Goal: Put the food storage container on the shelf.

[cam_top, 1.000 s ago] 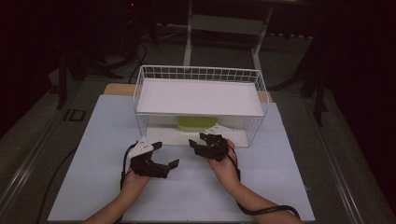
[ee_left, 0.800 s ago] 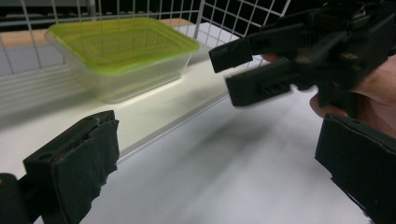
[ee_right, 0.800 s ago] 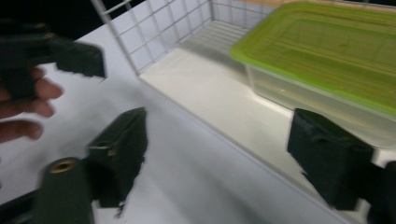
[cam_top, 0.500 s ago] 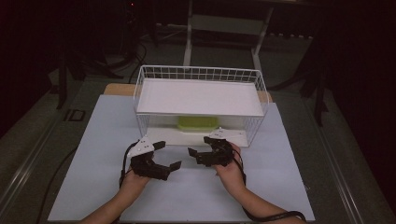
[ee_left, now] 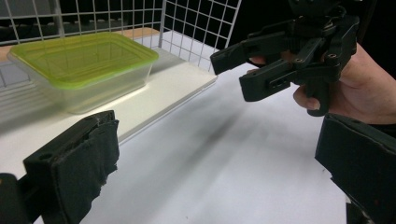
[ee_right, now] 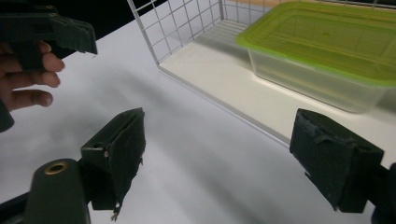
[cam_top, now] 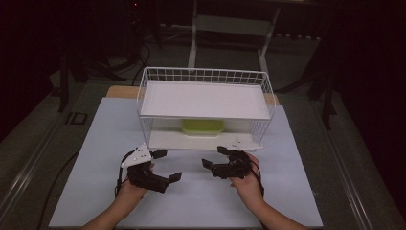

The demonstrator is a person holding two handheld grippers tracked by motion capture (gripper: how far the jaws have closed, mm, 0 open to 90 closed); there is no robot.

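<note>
1. The green-lidded container [cam_top: 203, 127] sits on the lower shelf of the white wire rack [cam_top: 206, 76], under the upper white shelf board [cam_top: 203, 98], at the far middle of the desk [cam_top: 86, 143].
2. The left hand-held gripper [cam_top: 163, 164] rests low on the desk in front of the rack's left part, jaws spread wide, nothing between them.
3. The right hand-held gripper [cam_top: 216, 156] sits in front of the rack's right part, jaws also spread and empty, pointing inward toward the other one.
4. In the left gripper view the container [ee_left: 84, 70] lies ahead and to the left; in the right gripper view it [ee_right: 327, 51] lies ahead and to the right. So it stands beyond and between the 2 grippers.
5. Its long axis runs across the rack's open front, side to side.
6. The right hand-held gripper looks slightly nearer the shelf's front edge, though both are apart from the container, so a reach forward under the upper board seems the likely call.
</note>
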